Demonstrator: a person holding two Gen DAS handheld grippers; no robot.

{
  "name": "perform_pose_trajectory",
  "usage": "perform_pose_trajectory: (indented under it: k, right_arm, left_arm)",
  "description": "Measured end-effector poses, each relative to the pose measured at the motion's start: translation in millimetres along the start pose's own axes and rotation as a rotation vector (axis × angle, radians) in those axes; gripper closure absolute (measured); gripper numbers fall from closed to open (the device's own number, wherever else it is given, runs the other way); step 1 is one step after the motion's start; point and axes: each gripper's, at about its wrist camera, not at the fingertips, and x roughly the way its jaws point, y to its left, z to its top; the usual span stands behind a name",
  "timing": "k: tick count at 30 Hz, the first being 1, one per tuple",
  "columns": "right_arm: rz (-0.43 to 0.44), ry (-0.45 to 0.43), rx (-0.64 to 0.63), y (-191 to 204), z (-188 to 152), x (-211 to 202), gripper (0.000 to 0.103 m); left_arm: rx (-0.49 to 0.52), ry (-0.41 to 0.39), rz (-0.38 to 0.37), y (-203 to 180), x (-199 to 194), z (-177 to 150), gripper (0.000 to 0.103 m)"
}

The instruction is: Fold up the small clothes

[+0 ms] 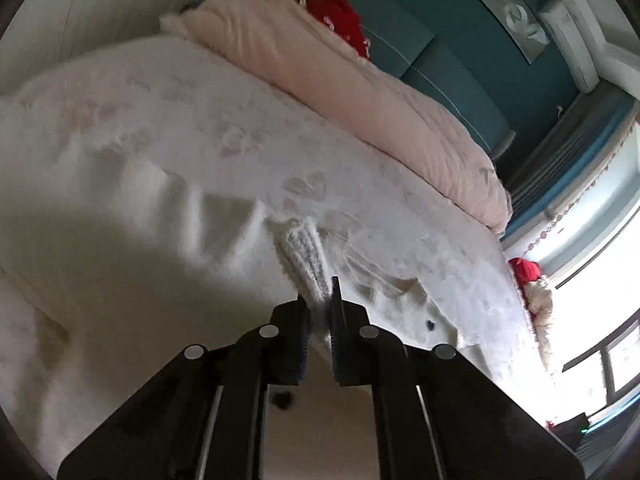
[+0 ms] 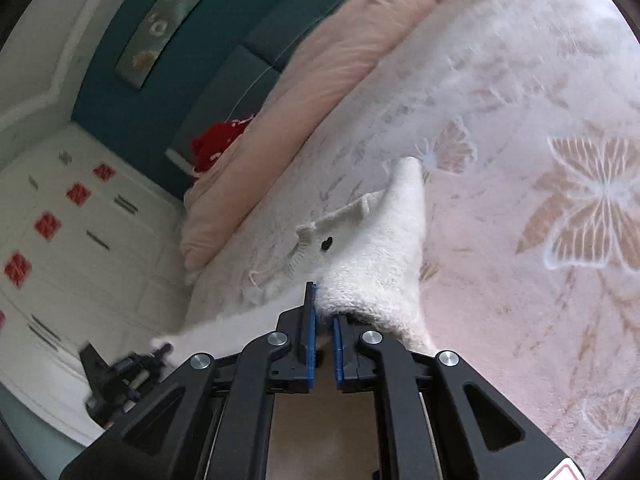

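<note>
A small white knitted garment with a dark button hangs lifted above the bed. My right gripper is shut on its fuzzy edge. In the left wrist view the same white garment stretches to the right, and my left gripper is shut on a ribbed cuff or corner of it. The left gripper also shows in the right wrist view, holding the garment's far end at lower left. The cloth is stretched between the two grippers.
The bed has a white and pink bedspread with butterfly patterns. A rolled pink quilt lies along the teal headboard, with a red item behind it. White cabinets with red squares stand beside the bed.
</note>
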Motion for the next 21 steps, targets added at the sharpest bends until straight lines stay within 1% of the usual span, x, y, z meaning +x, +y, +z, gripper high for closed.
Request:
perform_pose_trajectory:
  k: [1, 2, 3, 4, 5, 6, 7, 9, 10, 11, 13, 14, 15, 16, 17, 18, 19, 20, 21]
  right_arm:
    - [-0.045, 0.039, -0.023, -5.2, -5.5, 9.3, 0.096]
    - [-0.123, 0.116, -0.042, -17.1, -15.4, 27.8, 0.096]
    - [-0.200, 0.183, -0.051, -29.9, -26.8, 44.2, 0.099]
    - [-0.186, 0.166, -0.052, -32.2, -29.9, 44.1, 0.099]
    - [-0.181, 0.142, -0.060, -26.0, -26.3, 36.4, 0.095]
    - [-0.195, 0.132, -0.070, -17.5, -23.9, 29.5, 0.095]
    - [-0.203, 0.109, -0.084, -9.1, -21.7, 21.3, 0.094]
    - [-0.204, 0.045, -0.146, 16.8, -21.7, -0.2, 0.094]
    - [-0.212, 0.014, -0.185, 27.6, -22.6, -8.1, 0.093]
    - [-0.210, 0.002, -0.240, 41.9, -23.6, -6.4, 0.093]
    - [-0.224, 0.026, -0.291, 55.6, -20.5, 7.2, 0.093]
    - [-0.248, 0.052, -0.306, 52.7, -18.3, 21.8, 0.093]
    - [-0.283, 0.084, -0.302, 41.0, -19.4, 34.9, 0.093]
    - [-0.361, 0.145, -0.281, 21.6, -19.5, 55.8, 0.099]
    - [-0.391, 0.173, -0.244, 4.0, -19.6, 68.8, 0.103]
    - [-0.360, 0.153, -0.206, -3.8, -19.7, 63.4, 0.103]
    - [-0.349, 0.120, -0.169, -2.6, -15.6, 55.6, 0.103]
    - [-0.341, 0.074, -0.158, 6.1, -12.5, 43.4, 0.101]
    - [-0.327, 0.039, -0.168, 11.8, -12.3, 35.7, 0.101]
  left_arm:
    - [0.014, 0.035, 0.036, 11.5, 11.7, -6.2, 0.095]
    - [0.017, 0.069, 0.065, 21.2, 21.2, -12.0, 0.095]
    - [0.022, 0.131, 0.118, 35.5, 40.9, -27.1, 0.094]
    - [0.029, 0.170, 0.152, 44.1, 53.2, -37.3, 0.094]
    - [0.042, 0.163, 0.149, 49.2, 57.2, -46.5, 0.093]
    - [0.074, 0.103, 0.131, 48.6, 53.3, -53.0, 0.092]
    - [0.084, 0.077, 0.125, 46.4, 50.5, -57.7, 0.092]
    - [0.060, 0.063, 0.107, 50.4, 50.4, -60.2, 0.091]
    - [0.037, 0.059, 0.083, 54.7, 52.1, -61.1, 0.091]
    - [0.026, 0.054, 0.068, 56.5, 48.4, -59.5, 0.090]
    - [0.003, 0.041, 0.035, 64.8, 45.3, -61.1, 0.090]
    - [-0.003, 0.038, 0.026, 65.9, 45.6, -61.9, 0.090]
    - [-0.004, 0.036, 0.024, 66.1, 46.6, -60.5, 0.090]
    - [-0.002, 0.034, 0.025, 65.0, 48.6, -61.0, 0.090]
    - [-0.001, 0.033, 0.026, 66.5, 48.9, -61.3, 0.090]
    - [0.003, 0.030, 0.028, 67.4, 45.0, -61.7, 0.090]
    - [0.008, 0.026, 0.030, 66.8, 45.8, -62.6, 0.090]
    - [0.008, 0.024, 0.028, 69.8, 43.0, -64.0, 0.090]
    - [0.006, 0.024, 0.025, 69.3, 42.8, -63.4, 0.090]
